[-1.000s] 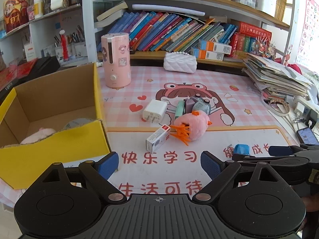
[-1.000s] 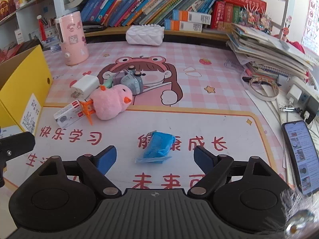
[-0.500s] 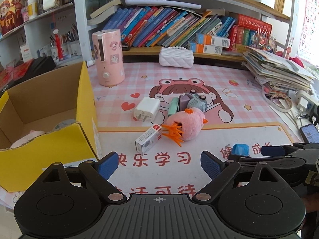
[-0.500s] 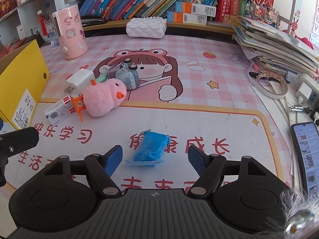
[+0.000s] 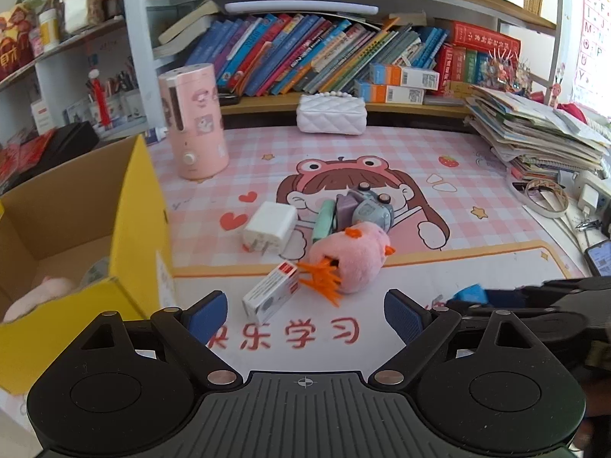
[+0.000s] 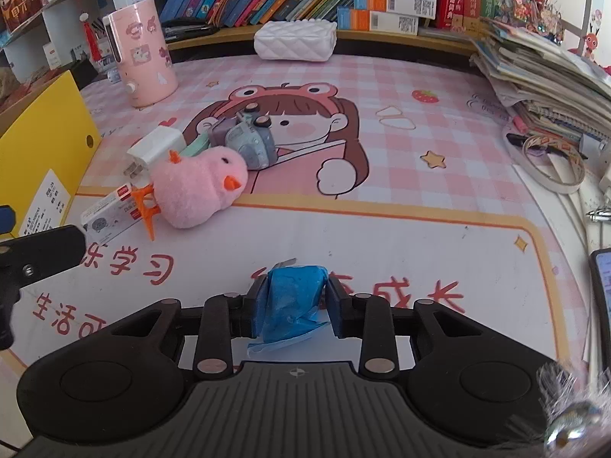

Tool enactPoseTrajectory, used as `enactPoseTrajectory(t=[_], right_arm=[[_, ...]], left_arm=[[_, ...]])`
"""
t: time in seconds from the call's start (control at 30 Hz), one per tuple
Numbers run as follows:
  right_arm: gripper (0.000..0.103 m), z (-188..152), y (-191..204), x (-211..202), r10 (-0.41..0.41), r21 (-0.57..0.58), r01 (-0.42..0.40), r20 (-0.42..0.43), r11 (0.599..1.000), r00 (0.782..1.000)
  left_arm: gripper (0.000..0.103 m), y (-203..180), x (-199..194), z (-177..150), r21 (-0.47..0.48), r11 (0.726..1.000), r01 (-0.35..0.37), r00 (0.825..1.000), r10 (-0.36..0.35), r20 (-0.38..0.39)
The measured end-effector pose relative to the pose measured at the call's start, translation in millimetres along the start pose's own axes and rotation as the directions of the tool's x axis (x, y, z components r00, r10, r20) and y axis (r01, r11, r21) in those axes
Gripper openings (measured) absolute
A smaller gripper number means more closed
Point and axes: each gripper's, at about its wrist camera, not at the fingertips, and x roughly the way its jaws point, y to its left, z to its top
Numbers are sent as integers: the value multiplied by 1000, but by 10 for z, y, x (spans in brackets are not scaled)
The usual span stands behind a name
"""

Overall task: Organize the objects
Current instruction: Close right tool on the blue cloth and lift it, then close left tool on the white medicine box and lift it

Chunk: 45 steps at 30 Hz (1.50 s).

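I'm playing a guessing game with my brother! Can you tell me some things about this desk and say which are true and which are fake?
1. The right gripper has the blue packet between its closing fingers. True.
2. The pink chick toy is inside the yellow box. False: it lies on the desk mat, outside the box.
3. The left gripper holds the small white and red carton. False: it is open and holds nothing.
4. The white charger lies beside the chick. True.
5. The pink cylinder is tipped over. False: it stands upright.
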Motion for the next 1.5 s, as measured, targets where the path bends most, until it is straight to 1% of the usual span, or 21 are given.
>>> enactPoseTrajectory(t=[0.17,0.27,0.43,0.53,0.63,0.67,0.7,0.73,0.8,0.93,1.0,1.03,1.1,1.13,1.2,1.27,1.3,1.4,1.5], right_arm=[[29,48,-108,-150,-5,-11,6,57,1000,998],[29,44,-157,-201,-12,-21,14,70,1000,997],[29,36,-224,-241,-25,-20,27,79,999,997],[29,30,-238,-241,-27,-19,28,75,999,997],[29,26,-221,-236,-16,-30,18,71,999,997],[29,27,-210,-234,-11,-36,14,70,999,997],[29,28,-197,-234,-7,-41,10,70,999,997],[29,28,-185,-235,-4,-45,7,71,999,997],[29,32,-173,-226,3,-50,1,69,999,998],[29,39,-165,-206,4,-56,-1,61,998,998],[29,39,-162,-205,3,-58,0,58,998,998],[29,39,-160,-206,3,-59,1,57,998,998],[29,32,-155,-209,1,-60,2,55,998,999],[29,29,-151,-212,1,-60,3,54,998,999],[29,31,-152,-211,0,-59,3,54,998,999],[29,27,-150,-211,-1,-58,4,53,998,999],[29,20,-139,-212,-2,-57,5,51,998,999],[29,4,-96,-224,-1,-60,3,47,998,999],[29,-9,-23,-269,0,-70,4,56,998,998]], left_arm=[[91,-37,219,61,11,999,-47,998,48,-34],[89,-33,375,69,32,995,-91,993,93,-71],[88,20,535,65,42,993,-113,988,117,-98],[83,20,633,58,66,991,-116,985,123,-123],[78,51,713,49,69,990,-125,981,134,-140],[73,67,735,51,68,990,-125,980,134,-146],[68,85,759,54,66,990,-122,980,131,-152],[67,97,779,56,63,991,-120,979,129,-157],[59,113,821,64,55,992,-116,979,123,-162],[53,123,891,88,38,994,-106,981,111,-161],[43,129,911,107,27,995,-95,982,98,-160],[41,130,918,114,23,996,-86,983,89,-160],[31,123,919,117,20,998,-66,984,68,-163],[29,118,916,114,19,998,-57,985,59,-165],[20,118,889,95,8,999,-38,984,39,-173],[15,124,861,73,-5,1000,-21,983,20,-180],[13,126,849,62,-8,1000,-12,983,10,-183],[13,148,798,29,-20,1000,6,981,-10,-193],[13,215,668,10,-75,997,36,983,-49,-177]])
